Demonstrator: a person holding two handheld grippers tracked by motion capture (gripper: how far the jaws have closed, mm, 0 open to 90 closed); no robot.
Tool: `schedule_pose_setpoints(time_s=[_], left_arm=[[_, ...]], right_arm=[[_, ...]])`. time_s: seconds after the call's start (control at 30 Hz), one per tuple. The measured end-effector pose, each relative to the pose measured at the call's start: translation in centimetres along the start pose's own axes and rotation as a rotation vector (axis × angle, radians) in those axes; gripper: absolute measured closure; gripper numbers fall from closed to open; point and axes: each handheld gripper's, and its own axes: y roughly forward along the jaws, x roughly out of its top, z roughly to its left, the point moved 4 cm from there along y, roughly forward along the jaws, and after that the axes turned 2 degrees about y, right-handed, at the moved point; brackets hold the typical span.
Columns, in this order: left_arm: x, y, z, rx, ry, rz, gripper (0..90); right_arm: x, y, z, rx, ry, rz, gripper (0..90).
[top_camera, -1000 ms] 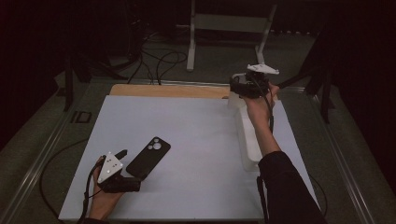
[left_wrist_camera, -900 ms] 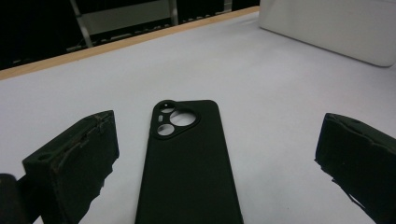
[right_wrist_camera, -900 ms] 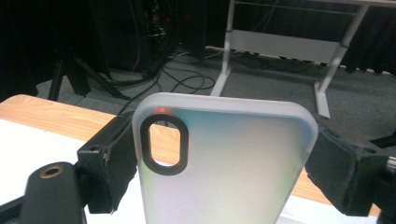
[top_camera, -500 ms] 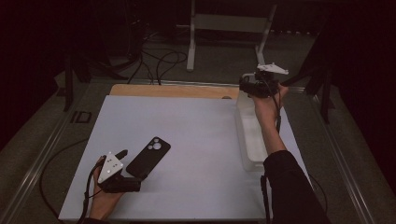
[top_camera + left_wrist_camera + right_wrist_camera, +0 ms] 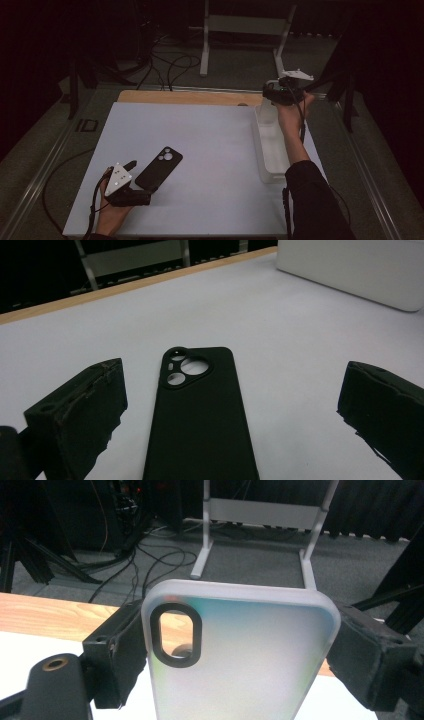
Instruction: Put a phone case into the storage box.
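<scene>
Clear case (image 5: 240, 655) clamped edge to edge in right gripper (image 5: 239, 652), held upright above far right corner of mat (image 5: 210, 135). Frosted back faced camera, oval camera cutout with dark rim at upper left. Lower end of case cut off by frame bottom in right gripper view. Both pads pressed on case sides, jaws near widest. In high view, case barely made out as pale patch (image 5: 269, 107) below right gripper (image 5: 275, 95); jaws themselves too small and dark to read there. Grey plate on top of gripper visible, cable ran down along forearm.

White tray (image 5: 270, 145) sat along right side of mat just under that forearm, near end partly covered by sleeve. Contents of tray not discernible.

Black case (image 5: 200, 415) lay flat on mat near left front, camera cutouts pointing away from left gripper (image 5: 230, 410). Jaws wide apart either side of it, pads clear of edges, nothing gripped. Near end of black case cut off in left gripper view. In high view, black case (image 5: 159, 168) lay just beside left gripper (image 5: 131, 167).

Wooden strip (image 5: 190, 96) showed beyond mat's far edge. Floor behind dark, cables and white stand (image 5: 240, 25) hard to resolve.
</scene>
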Motion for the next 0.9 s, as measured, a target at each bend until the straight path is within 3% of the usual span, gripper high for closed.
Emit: schedule_pose_setpoints(time_s=[0.57,0.63,0.9], left_arm=[[0.0,-0.1,0.0,0.001,-0.004,-0.005,0.3],[0.0,-0.1,0.0,0.001,-0.003,-0.005,0.3],[0.0,-0.1,0.0,0.000,-0.002,-0.004,0.3]], right_arm=[[-2.3,2.0,-0.1,-0.022,0.004,0.070,16.1],[-3.4,2.7,0.0,-0.019,0.002,0.103,16.0],[-4.8,3.5,0.3,-0.033,-0.007,0.149,16.0]])
